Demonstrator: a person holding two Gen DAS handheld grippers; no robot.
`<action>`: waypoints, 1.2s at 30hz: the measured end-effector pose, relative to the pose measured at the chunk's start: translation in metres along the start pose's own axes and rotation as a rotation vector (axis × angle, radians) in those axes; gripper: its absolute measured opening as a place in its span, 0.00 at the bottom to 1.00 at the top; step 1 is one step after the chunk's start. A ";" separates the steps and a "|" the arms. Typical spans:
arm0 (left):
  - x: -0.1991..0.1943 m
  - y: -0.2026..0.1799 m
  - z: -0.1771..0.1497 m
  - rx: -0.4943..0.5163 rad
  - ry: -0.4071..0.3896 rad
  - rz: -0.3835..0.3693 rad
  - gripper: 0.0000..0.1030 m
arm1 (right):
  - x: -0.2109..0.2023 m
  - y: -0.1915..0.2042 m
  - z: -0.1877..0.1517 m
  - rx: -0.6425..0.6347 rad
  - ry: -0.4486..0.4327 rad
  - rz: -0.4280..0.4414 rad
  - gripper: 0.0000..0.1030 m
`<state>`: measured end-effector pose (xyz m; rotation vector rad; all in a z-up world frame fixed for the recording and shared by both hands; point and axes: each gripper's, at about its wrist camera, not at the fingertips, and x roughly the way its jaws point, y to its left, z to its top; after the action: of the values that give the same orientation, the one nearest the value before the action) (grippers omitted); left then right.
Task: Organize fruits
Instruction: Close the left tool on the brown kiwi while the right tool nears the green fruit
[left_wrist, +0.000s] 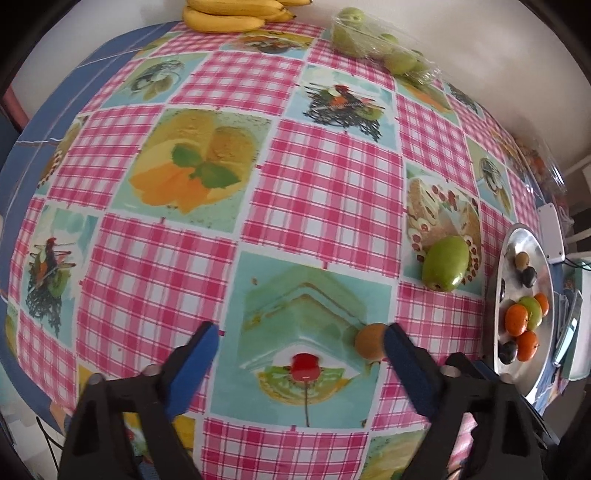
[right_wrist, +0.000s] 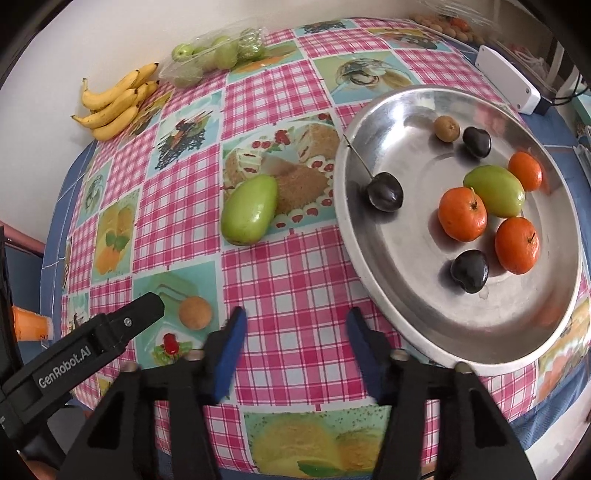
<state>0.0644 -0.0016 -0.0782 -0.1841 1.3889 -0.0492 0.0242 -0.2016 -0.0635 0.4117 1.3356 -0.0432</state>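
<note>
While both grippers point down at the checked tablecloth (left_wrist: 325, 192), neither has anything in its grasp. In the left wrist view the left gripper (left_wrist: 299, 341) sits at the bottom of the frame with its blue pads (left_wrist: 195, 365) spread wide over a printed cake with a cherry, and a small brown fruit (left_wrist: 370, 341) rests on the cloth just at the outer side of the right-hand pad — outside the gap, not between the pads. Up and to the right of it a green fruit (left_wrist: 445, 264) lies on its own on the cloth, and at the right edge of the frame is the metal plate (left_wrist: 517, 376). In the right wrist view the right gripper (right_wrist: 295, 332) stands at bottom centre, its jaws parted more narrowly with only bare cloth between them; the plate's rim passes just right of it. That plate fills the right of the frame and holds three orange fruits (right_wrist: 462, 214), a second green fruit (right_wrist: 495, 190), three dark cherries (right_wrist: 385, 192) — one with a long stem — and a small brown one near the top. Against the wall at the upper left lie a bunch of bananas (right_wrist: 114, 107) and a clear bag of green fruits (right_wrist: 214, 55), and a white box (right_wrist: 508, 79) sits at the upper right.
</note>
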 end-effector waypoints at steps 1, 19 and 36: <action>0.001 -0.001 0.000 0.003 0.004 -0.002 0.84 | 0.002 0.000 0.000 -0.002 0.007 0.005 0.46; 0.009 -0.035 0.002 0.078 0.022 -0.114 0.48 | 0.013 -0.006 0.002 0.034 0.026 0.020 0.46; 0.019 -0.031 -0.002 0.056 0.082 -0.168 0.28 | 0.012 -0.007 0.002 0.043 0.027 0.026 0.46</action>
<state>0.0683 -0.0355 -0.0920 -0.2540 1.4499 -0.2371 0.0276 -0.2061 -0.0761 0.4671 1.3574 -0.0446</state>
